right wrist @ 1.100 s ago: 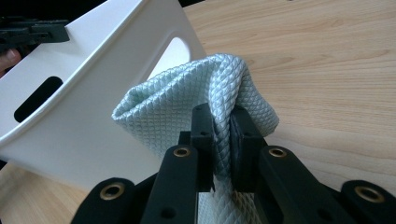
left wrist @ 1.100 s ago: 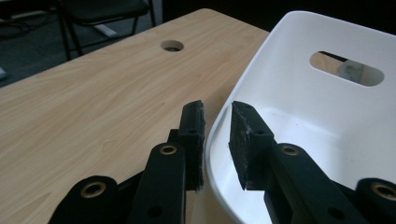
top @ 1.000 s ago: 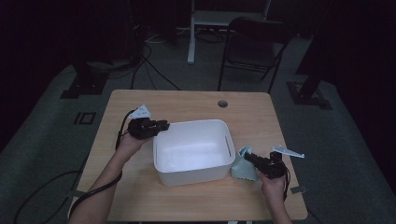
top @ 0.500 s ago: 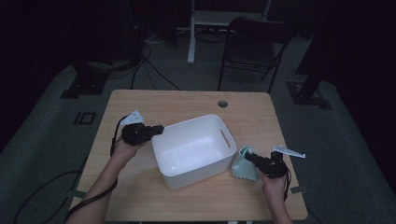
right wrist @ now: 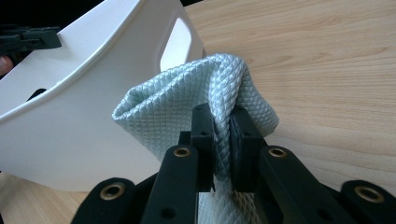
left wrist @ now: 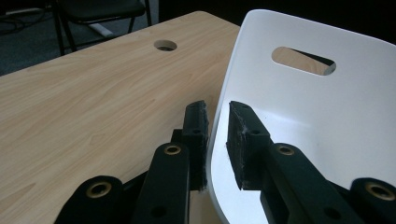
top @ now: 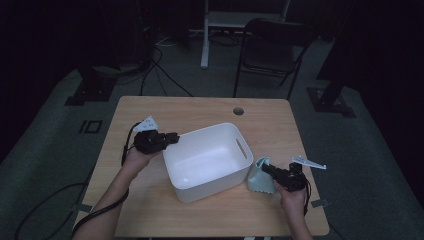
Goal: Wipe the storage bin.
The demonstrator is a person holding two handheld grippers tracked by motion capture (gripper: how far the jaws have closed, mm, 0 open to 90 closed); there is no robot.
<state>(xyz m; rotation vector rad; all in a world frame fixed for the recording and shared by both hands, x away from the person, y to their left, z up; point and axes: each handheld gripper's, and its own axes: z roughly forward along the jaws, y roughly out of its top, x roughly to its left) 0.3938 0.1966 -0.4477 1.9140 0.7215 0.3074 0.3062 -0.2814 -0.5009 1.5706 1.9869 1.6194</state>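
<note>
A white plastic bin [top: 207,131] with slot handles sits askew in the middle of the wooden table [top: 150,107]. My left gripper [top: 175,136] is at the bin's left end. In the left gripper view the gripper [left wrist: 217,109] holds the bin [left wrist: 327,116] by its thin wall, one pad outside and one inside. Its jaws have just been opening a little, with the wall still between them. To the right of the bin, my right gripper [top: 265,169] is shut on a pale blue quilted cloth [top: 260,179]. The cloth [right wrist: 177,107] bunches over the gripper [right wrist: 222,114], beside the bin [right wrist: 70,121].
A round cable hole [top: 238,111] lies in the table behind the bin. A dark folding chair [top: 272,45] and a white stand are on the floor beyond the far edge. Cables trail on the floor at the left.
The bin has turned on the table, its left end swinging toward the person with my left gripper on it. The right gripper and the cloth have kept still.
</note>
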